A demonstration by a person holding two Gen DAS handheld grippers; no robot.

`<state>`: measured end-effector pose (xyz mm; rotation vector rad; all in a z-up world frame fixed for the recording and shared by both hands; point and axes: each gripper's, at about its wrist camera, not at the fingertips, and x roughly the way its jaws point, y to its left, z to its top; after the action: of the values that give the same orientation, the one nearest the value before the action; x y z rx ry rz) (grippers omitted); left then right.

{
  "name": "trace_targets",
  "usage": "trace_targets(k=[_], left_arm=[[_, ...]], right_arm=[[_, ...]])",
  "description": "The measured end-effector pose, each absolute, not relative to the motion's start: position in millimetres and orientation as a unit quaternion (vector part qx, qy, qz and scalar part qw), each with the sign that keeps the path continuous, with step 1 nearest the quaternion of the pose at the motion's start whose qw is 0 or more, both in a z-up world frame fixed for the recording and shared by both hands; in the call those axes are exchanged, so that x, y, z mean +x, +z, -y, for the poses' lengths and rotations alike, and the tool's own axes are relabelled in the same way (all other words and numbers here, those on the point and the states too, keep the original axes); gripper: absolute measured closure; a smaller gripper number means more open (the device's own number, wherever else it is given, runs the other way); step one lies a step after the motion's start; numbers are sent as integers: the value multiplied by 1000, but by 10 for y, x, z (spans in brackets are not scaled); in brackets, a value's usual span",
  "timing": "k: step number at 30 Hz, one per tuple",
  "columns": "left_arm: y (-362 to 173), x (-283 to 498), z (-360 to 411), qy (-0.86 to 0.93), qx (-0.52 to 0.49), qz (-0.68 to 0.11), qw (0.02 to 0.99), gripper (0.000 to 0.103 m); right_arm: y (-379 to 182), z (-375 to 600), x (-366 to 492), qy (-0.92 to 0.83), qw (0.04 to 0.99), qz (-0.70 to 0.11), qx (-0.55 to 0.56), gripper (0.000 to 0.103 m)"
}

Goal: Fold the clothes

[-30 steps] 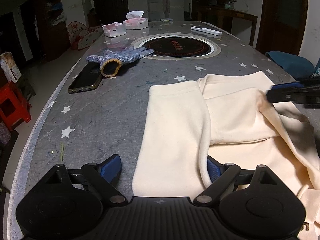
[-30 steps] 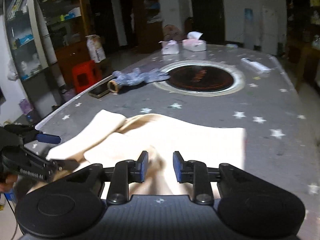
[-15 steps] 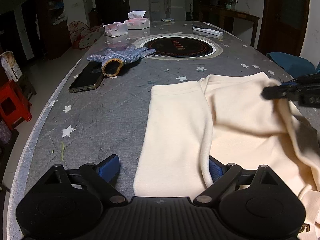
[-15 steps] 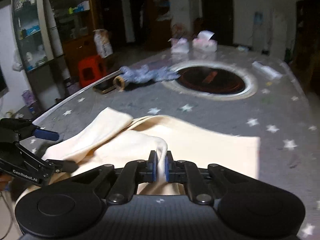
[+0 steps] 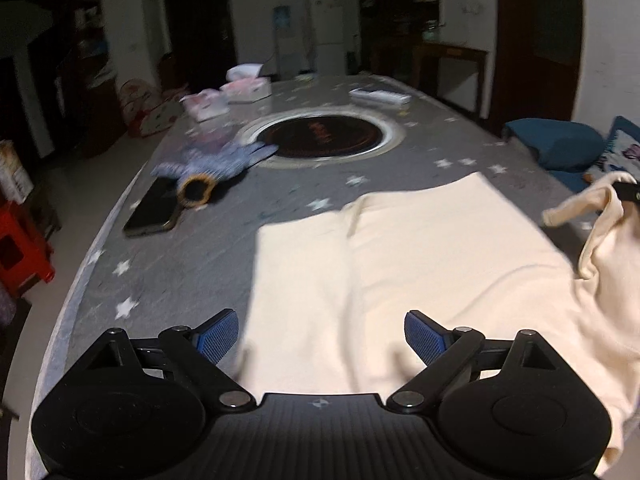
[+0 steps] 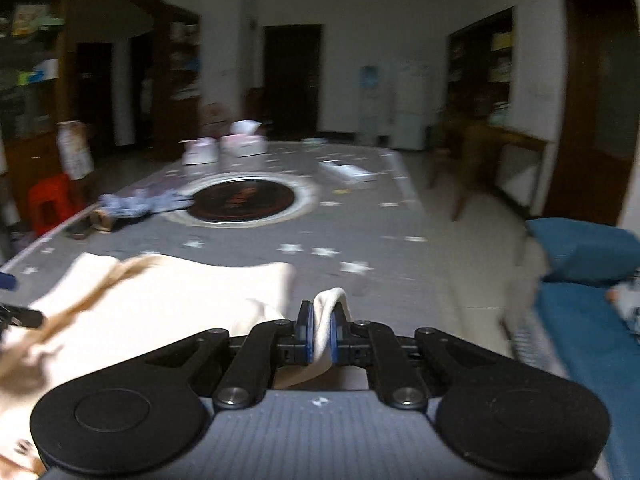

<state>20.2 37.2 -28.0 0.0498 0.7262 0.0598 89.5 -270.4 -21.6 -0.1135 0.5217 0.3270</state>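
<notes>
A cream garment [image 5: 400, 264] lies spread on the grey star-patterned table [image 5: 192, 264]. My left gripper [image 5: 320, 336] is open, its blue pads on either side of the garment's near edge, holding nothing. My right gripper [image 6: 321, 332] is shut on a fold of the cream garment [image 6: 328, 300] and holds it lifted at the table's right side. In the left wrist view the right gripper [image 5: 628, 194] shows at the far right with cloth hanging from it. The rest of the garment [image 6: 160, 300] lies flat to its left.
A dark round hotplate [image 5: 324, 136] is set in the table's middle. A blue knit glove [image 5: 216, 162] and a black phone [image 5: 154, 208] lie at the left. Tissue boxes [image 5: 244, 88] and a white remote [image 5: 380, 97] sit at the back. A blue cushioned seat [image 6: 580, 252] is at the right.
My right gripper closed on the garment's fold, then lifted and carried it to the right, unfolding the cloth. My left gripper rose a little above the near edge.
</notes>
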Motion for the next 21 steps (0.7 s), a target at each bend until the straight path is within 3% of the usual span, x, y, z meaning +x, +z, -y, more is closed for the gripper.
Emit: trace_targets(k=[14, 21], left_arm=[[-388, 190, 530, -128, 54, -369, 919, 11], [-545, 169, 780, -165, 67, -389, 904, 11]], right_arm=[[-543, 3609, 623, 27, 952, -304, 3, 85], [-647, 3349, 834, 104, 942, -318, -14, 64]])
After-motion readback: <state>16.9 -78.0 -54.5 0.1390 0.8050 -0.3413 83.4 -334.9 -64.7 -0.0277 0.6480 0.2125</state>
